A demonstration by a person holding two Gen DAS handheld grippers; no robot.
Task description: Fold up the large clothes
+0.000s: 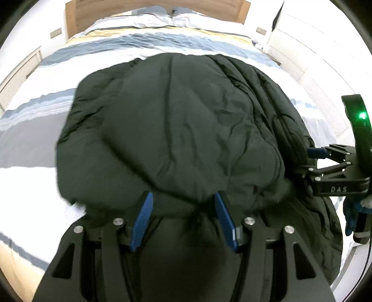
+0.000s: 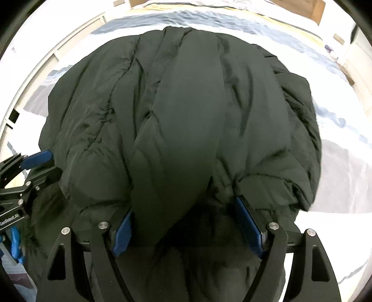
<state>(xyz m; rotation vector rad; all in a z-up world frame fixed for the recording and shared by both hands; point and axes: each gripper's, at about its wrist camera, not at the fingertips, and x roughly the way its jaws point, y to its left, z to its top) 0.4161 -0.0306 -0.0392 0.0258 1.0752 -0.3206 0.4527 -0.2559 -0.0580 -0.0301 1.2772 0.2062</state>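
Note:
A large dark green puffy jacket (image 1: 176, 116) lies bunched on the bed, filling both views. My left gripper (image 1: 183, 197) holds a thick fold of its near edge between the blue pads (image 1: 141, 223); padding bulges over the fingertips. My right gripper (image 2: 184, 204) grips another wide fold of the jacket (image 2: 186, 104), which drapes down between its pads (image 2: 248, 223). In the left wrist view the right gripper (image 1: 311, 162) bites the jacket's right side. From the right wrist camera, the left gripper (image 2: 44, 162) is at the jacket's left side.
The striped white, grey, blue and yellow duvet (image 1: 34, 116) spreads around the jacket. A wooden headboard (image 1: 158, 9) is at the far end. White wardrobe doors (image 1: 325, 69) stand to the right. A blue-gloved hand (image 1: 353, 213) holds the right gripper.

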